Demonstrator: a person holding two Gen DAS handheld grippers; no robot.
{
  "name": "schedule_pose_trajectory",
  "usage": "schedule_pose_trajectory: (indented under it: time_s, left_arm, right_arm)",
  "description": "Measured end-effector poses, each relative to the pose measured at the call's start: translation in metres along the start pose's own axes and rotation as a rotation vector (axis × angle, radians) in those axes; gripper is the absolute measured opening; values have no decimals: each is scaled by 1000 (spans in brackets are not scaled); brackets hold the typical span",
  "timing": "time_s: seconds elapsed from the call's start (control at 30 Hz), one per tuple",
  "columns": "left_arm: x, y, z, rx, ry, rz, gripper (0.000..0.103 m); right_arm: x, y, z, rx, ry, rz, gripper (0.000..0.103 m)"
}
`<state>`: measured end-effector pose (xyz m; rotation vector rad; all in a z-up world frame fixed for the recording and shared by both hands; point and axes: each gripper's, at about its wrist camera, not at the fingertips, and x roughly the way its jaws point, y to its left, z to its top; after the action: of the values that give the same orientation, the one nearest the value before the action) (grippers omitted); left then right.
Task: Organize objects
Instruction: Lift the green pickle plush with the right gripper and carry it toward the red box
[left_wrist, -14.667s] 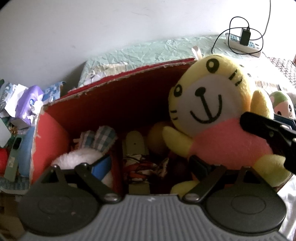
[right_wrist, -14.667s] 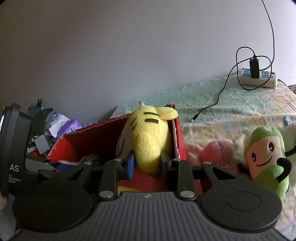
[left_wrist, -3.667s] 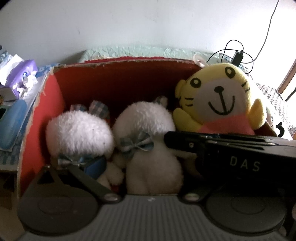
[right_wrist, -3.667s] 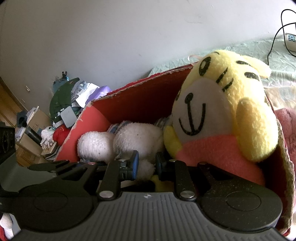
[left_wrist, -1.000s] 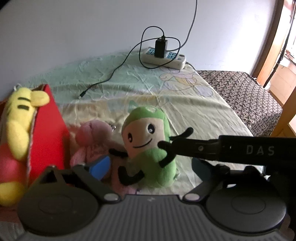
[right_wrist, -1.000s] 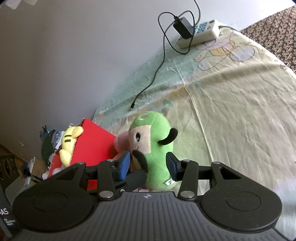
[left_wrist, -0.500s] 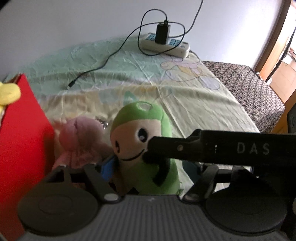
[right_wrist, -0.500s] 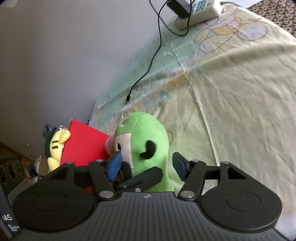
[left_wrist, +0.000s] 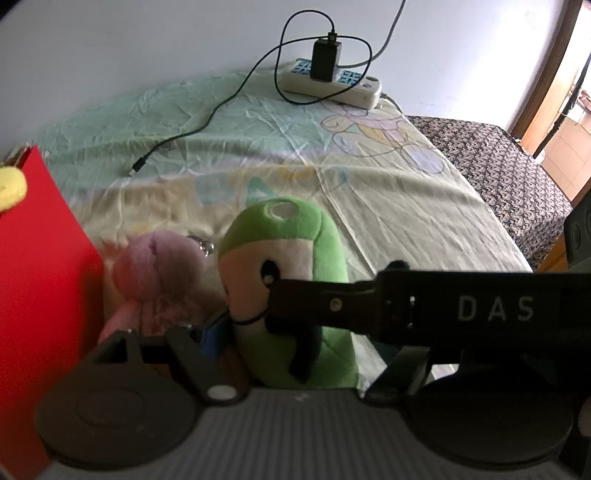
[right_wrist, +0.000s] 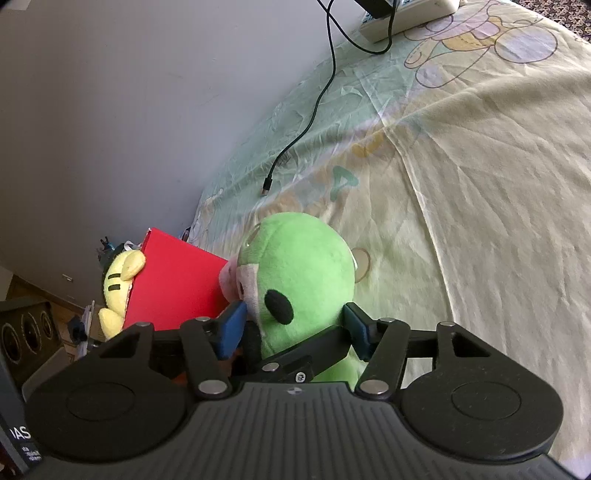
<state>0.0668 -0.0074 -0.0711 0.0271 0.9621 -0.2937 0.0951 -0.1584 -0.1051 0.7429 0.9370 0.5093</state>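
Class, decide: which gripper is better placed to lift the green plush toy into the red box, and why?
Right, probably. The right gripper has just been closing its jaws, which straddle the green plush toy. The left gripper also flanks it, but the right gripper's finger crosses its view.

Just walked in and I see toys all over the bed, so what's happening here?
A person with a handheld gripper in each hand is tidying plush toys into a red box. Both grippers have just been closing around the green plush standing on the bed sheet: the left gripper and the right gripper flank its body. A pink plush sits beside it, and a yellow plush is already boxed.
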Motion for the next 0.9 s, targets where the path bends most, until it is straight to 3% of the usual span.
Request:
schedule_pose_trajectory:
  time_s: [0.53, 0.9]
  left_arm:
    - [-45, -16, -21, 25, -49, -43, 76]
    - [-77, -18, -48, 12, -75, -28, 76]
  right_arm:
    - [-43, 29, -28, -76, -20, -23, 60]
    - [-51, 53, -51, -151, 33, -11, 60]
